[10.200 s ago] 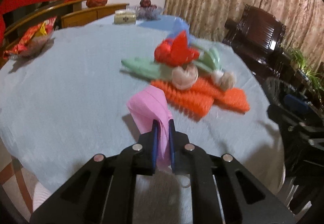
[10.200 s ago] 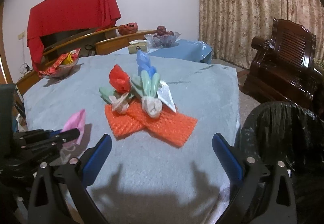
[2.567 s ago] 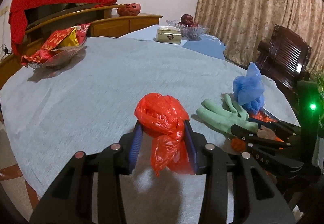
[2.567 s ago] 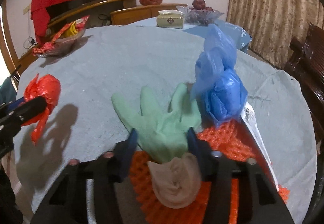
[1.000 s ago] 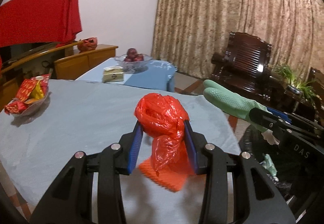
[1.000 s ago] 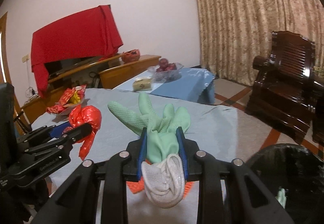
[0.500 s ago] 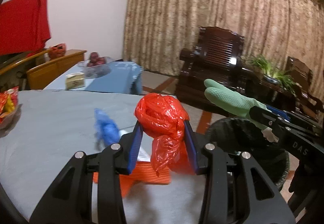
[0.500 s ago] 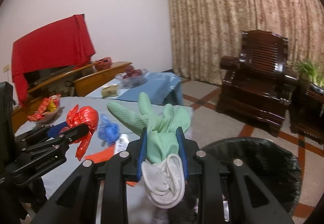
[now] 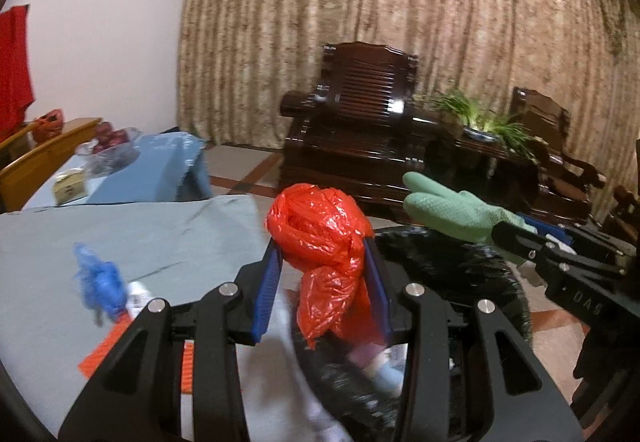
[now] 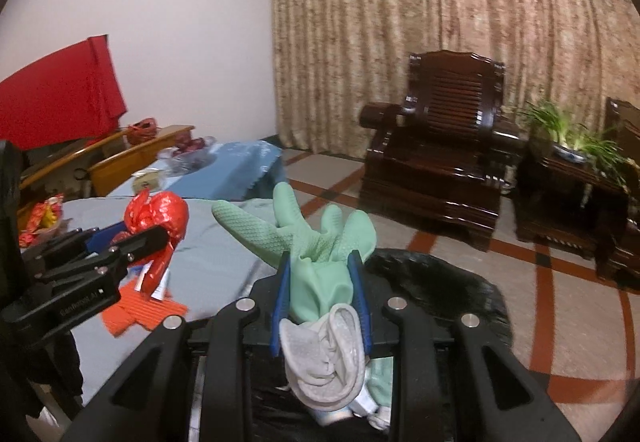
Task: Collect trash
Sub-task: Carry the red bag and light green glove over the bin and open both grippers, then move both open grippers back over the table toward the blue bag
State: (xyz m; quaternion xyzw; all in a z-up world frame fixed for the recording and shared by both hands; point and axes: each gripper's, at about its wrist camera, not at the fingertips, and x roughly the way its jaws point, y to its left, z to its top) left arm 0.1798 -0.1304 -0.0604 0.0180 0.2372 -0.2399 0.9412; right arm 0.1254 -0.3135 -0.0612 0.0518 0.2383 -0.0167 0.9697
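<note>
Two light, soft loads: my left gripper (image 9: 322,284) fingers pinch the crumpled red plastic bag (image 9: 320,230), my right gripper (image 10: 320,300) fingers clamp the limp green rubber glove (image 10: 316,246), both over the black-lined bin (image 10: 440,286).

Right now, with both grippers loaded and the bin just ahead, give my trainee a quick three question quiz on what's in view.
1. True or false: the left gripper is shut on a blue plastic bag.
2. Which item is clamped in the right gripper?
A. green rubber glove
B. orange foam net
C. tissue box
3. Fill in the blank: the black bin bag sits just past the edge of the ____.

Key
1. False. Its jaws hold the red plastic bag; the blue plastic bag lies on the table.
2. A. The green rubber glove is pinched there, with a whitish cuff hanging below.
3. table
</note>
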